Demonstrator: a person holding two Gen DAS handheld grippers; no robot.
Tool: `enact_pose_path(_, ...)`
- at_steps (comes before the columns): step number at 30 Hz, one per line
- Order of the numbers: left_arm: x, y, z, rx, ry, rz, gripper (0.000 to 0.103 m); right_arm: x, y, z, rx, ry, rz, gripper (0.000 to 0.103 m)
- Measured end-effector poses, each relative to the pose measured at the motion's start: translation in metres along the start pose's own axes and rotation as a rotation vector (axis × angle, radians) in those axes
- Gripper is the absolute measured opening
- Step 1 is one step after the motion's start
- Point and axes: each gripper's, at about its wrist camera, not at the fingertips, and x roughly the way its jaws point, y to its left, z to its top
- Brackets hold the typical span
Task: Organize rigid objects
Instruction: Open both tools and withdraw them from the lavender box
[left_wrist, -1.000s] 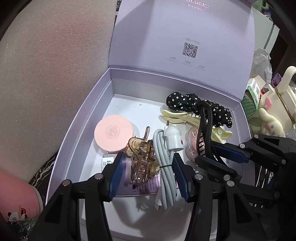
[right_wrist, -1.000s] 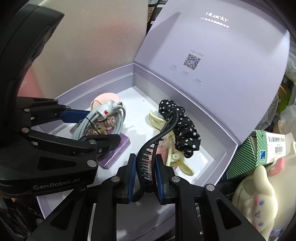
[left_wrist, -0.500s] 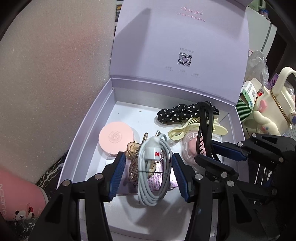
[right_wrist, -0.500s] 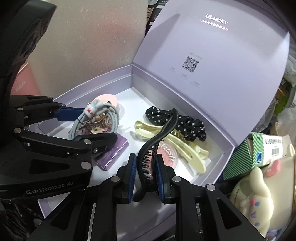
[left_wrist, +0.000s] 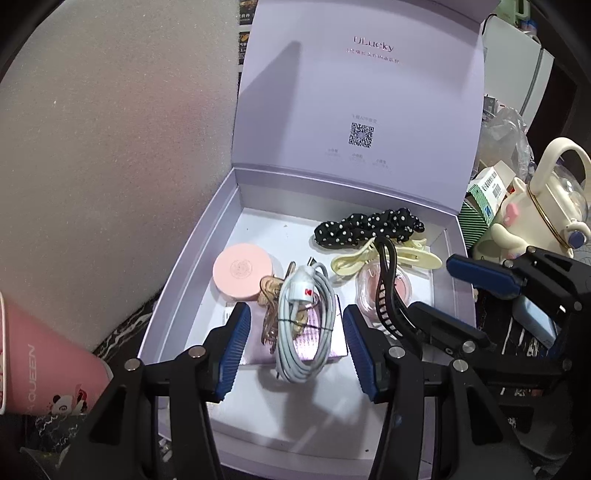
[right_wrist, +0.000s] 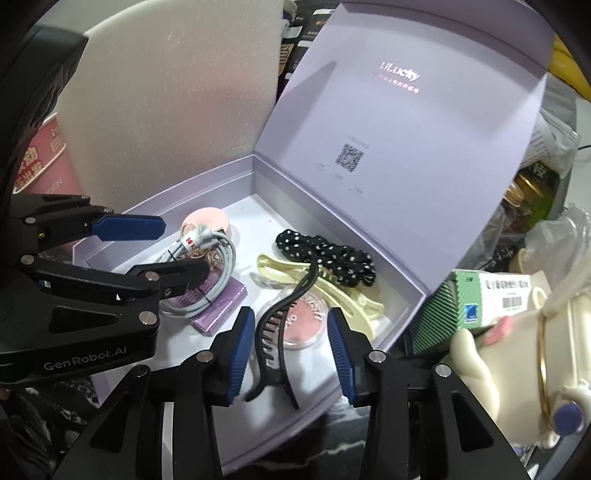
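Left gripper (left_wrist: 295, 343): wide apart, holding nothing.
Right gripper (right_wrist: 291, 347): wide apart too.
Black hair clip (right_wrist: 275, 339): lies in the purple box (right_wrist: 184, 192) (on the pink blush).
White cable (left_wrist: 303, 325): coiled in the box.

"ULucky" on box lid (left_wrist: 373, 47); "QUEEN" on pink cup (left_wrist: 31, 373); "GenRobot.AI" on left gripper (right_wrist: 85, 361).

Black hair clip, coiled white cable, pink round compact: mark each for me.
black hair clip (right_wrist: 271, 334), right wrist view, on its toothed spine.
coiled white cable (left_wrist: 301, 332), left wrist view, on the left strands of the coil.
pink round compact (left_wrist: 242, 271), left wrist view, on the lid's centre.
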Motion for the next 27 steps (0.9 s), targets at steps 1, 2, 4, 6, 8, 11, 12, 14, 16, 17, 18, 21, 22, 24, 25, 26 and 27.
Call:
enact_pose_path(1,-0.002,0.001,-0.001,-0.01,0.004,0.003,0.051,-0.003,-0.001,-0.001,0.0,-0.003,-0.004,0.044)
enact_pose_path(2,-0.007,0.003,-0.002,-0.023,0.0,0.012,0.051,-0.006,-0.001,-0.001,0.0,-0.006,-0.005,0.046)
enact_pose_path(4,-0.013,0.003,-0.003,-0.027,-0.007,0.022,0.052,-0.014,-0.004,-0.003,0.002,-0.01,-0.007,0.051)
enact_pose_path(6,-0.019,0.004,-0.003,-0.033,-0.011,0.032,0.06,-0.027,-0.006,-0.005,0.006,-0.018,-0.011,0.054)
enact_pose_path(8,-0.026,0.002,-0.003,-0.03,-0.02,0.044,0.076,-0.033,-0.008,-0.006,0.01,-0.027,-0.011,0.054)
enact_pose_path(11,-0.039,-0.002,-0.004,-0.03,-0.037,0.069,0.089,-0.045,-0.01,-0.008,0.015,-0.039,-0.018,0.058)
enact_pose_path(12,-0.042,-0.002,-0.004,-0.032,-0.04,0.074,0.089,-0.05,-0.01,-0.009,0.015,-0.043,-0.02,0.059)
enact_pose_path(14,-0.05,-0.006,-0.005,-0.029,-0.05,0.083,0.089,-0.06,-0.011,-0.01,0.012,-0.053,-0.035,0.063)
enact_pose_path(16,-0.056,-0.009,-0.007,-0.025,-0.057,0.088,0.089,-0.068,-0.011,-0.012,0.004,-0.068,-0.058,0.066)
enact_pose_path(17,-0.06,-0.012,-0.007,-0.023,-0.062,0.088,0.089,-0.072,-0.011,-0.014,0.003,-0.078,-0.066,0.068)
enact_pose_path(18,-0.065,-0.014,-0.009,-0.02,-0.068,0.087,0.089,-0.08,-0.012,-0.015,0.004,-0.085,-0.071,0.069)
enact_pose_path(21,-0.078,-0.022,-0.012,-0.019,-0.083,0.08,0.089,-0.097,-0.016,-0.02,0.014,-0.112,-0.078,0.074)
enact_pose_path(22,-0.081,-0.024,-0.013,-0.016,-0.089,0.078,0.089,-0.104,-0.018,-0.022,0.02,-0.122,-0.082,0.075)
enact_pose_path(24,-0.091,-0.03,-0.017,-0.008,-0.109,0.078,0.089,-0.114,-0.02,-0.026,0.027,-0.134,-0.088,0.077)
enact_pose_path(25,-0.095,-0.033,-0.018,-0.006,-0.117,0.078,0.089,-0.119,-0.021,-0.028,0.032,-0.14,-0.095,0.079)
enact_pose_path(26,-0.103,-0.037,-0.021,-0.003,-0.131,0.078,0.089,-0.124,-0.023,-0.03,0.038,-0.149,-0.1,0.08)
enact_pose_path(27,-0.107,-0.039,-0.023,-0.002,-0.14,0.077,0.089,-0.129,-0.024,-0.032,0.043,-0.158,-0.102,0.08)
